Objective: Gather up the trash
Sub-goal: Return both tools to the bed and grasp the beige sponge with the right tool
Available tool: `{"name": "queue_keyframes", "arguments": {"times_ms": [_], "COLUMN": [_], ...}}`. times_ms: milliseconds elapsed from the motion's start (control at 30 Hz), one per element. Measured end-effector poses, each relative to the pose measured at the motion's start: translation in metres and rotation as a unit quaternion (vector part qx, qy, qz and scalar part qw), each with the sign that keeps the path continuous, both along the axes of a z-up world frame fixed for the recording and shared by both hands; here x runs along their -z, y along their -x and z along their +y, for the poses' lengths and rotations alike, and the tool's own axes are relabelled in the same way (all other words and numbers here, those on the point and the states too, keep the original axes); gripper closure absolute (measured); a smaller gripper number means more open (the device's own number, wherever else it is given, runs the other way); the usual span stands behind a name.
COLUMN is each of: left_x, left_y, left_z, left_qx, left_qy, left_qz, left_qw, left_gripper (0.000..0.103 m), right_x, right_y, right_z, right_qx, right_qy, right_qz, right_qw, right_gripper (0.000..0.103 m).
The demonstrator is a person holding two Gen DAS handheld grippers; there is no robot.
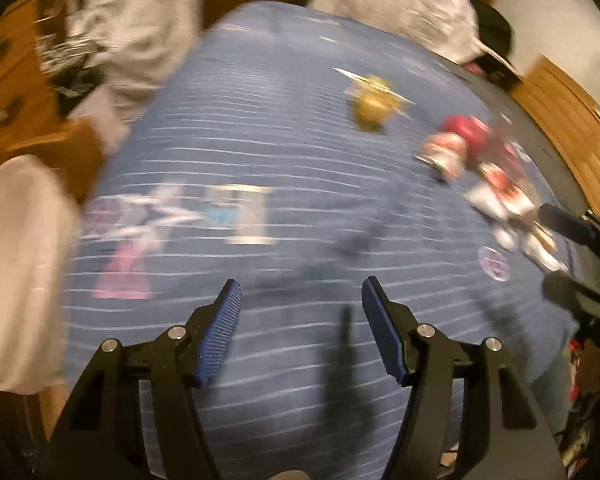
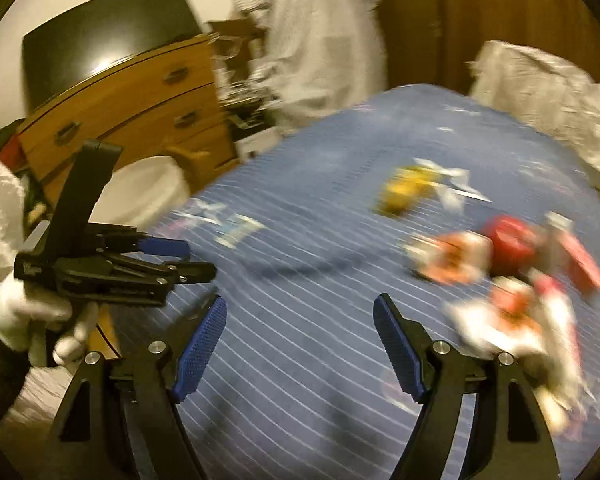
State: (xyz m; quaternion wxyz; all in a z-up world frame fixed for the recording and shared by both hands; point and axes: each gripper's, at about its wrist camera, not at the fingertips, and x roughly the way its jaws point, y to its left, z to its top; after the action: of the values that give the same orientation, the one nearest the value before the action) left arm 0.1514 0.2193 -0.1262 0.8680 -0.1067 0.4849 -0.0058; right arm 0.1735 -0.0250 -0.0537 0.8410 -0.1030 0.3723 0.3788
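Note:
Trash lies scattered on a blue striped bedspread [image 1: 260, 128]. A yellow crumpled wrapper [image 1: 374, 104] lies far right, also in the right wrist view [image 2: 404, 190]. A pile of red and white wrappers [image 1: 480, 168] lies at the right edge, also in the right wrist view [image 2: 500, 280]. A pink and white wrapper [image 1: 136, 236] and a white and blue one [image 1: 244, 212] lie to the left. My left gripper [image 1: 302, 312] is open and empty above the bed. My right gripper [image 2: 300, 332] is open and empty, left of the red pile. Both views are blurred.
A wooden dresser [image 2: 132, 100] stands left of the bed with a dark screen [image 2: 108, 36] on it. A white round bin [image 1: 16, 264] stands beside the bed. White clothing hangs at the back [image 2: 320, 48]. A crumpled white bag [image 1: 412, 12] lies at the bed's far end.

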Motion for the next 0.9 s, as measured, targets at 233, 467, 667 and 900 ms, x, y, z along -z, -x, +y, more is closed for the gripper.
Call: {"name": "queue_keyframes", "arguments": {"times_ms": [233, 467, 667, 900], "left_x": [0.012, 0.023, 0.03, 0.031], "left_y": [-0.015, -0.022, -0.023, -0.022], "left_z": [-0.085, -0.131, -0.145, -0.16], "left_qx": [0.061, 0.088, 0.091, 0.115], "left_qy": [0.032, 0.038, 0.028, 0.014], "left_qz": [0.005, 0.027, 0.041, 0.04], "left_qw": [0.9976, 0.995, 0.9947, 0.9925], "left_gripper": [0.043, 0.042, 0.038, 0.035], "right_x": [0.034, 0.1, 0.069, 0.088], "right_y": [-0.036, -0.057, -0.016, -0.039], "right_z": [-0.22, -0.25, -0.229, -0.257], "right_qx": [0.185, 0.175, 0.094, 0.177], "right_qy": [-0.041, -0.071, -0.169, -0.108], "right_qz": [0.013, 0.1, 0.095, 0.129], "right_qw": [0.982, 0.977, 0.977, 0.97], "right_gripper": [0.026, 0.025, 0.025, 0.025]}}
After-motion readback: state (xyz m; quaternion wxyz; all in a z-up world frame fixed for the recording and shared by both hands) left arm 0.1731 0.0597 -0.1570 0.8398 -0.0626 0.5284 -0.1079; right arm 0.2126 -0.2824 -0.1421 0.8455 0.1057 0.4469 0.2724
